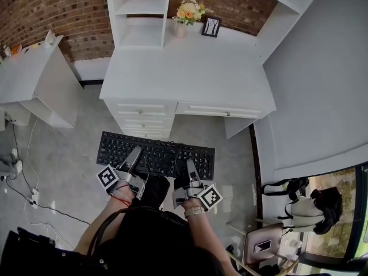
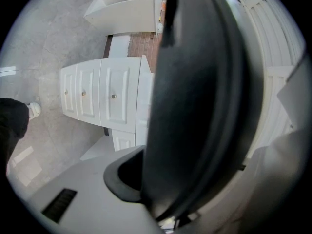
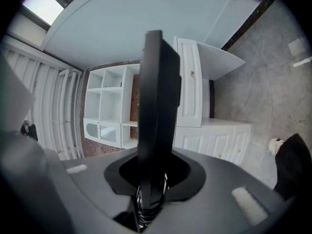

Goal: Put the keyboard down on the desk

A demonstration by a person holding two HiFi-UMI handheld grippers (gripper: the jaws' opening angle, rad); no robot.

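A black keyboard (image 1: 155, 154) hangs level over the grey floor, just in front of the white desk (image 1: 190, 68). My left gripper (image 1: 135, 154) is shut on its near edge at the left. My right gripper (image 1: 188, 167) is shut on the near edge further right. In the left gripper view the keyboard (image 2: 195, 96) stands edge-on between the jaws and fills the middle. The right gripper view shows the keyboard (image 3: 156, 106) as a thin dark slab clamped between the jaws, with a coiled cable under it.
The desk's top carries a vase of flowers (image 1: 184, 16) and a small picture frame (image 1: 211, 26) at the back. Its drawers (image 1: 144, 111) face me. A second white table (image 1: 29, 73) stands at the left, cables (image 1: 23, 188) lie on the floor, and bags (image 1: 305, 203) sit at the right.
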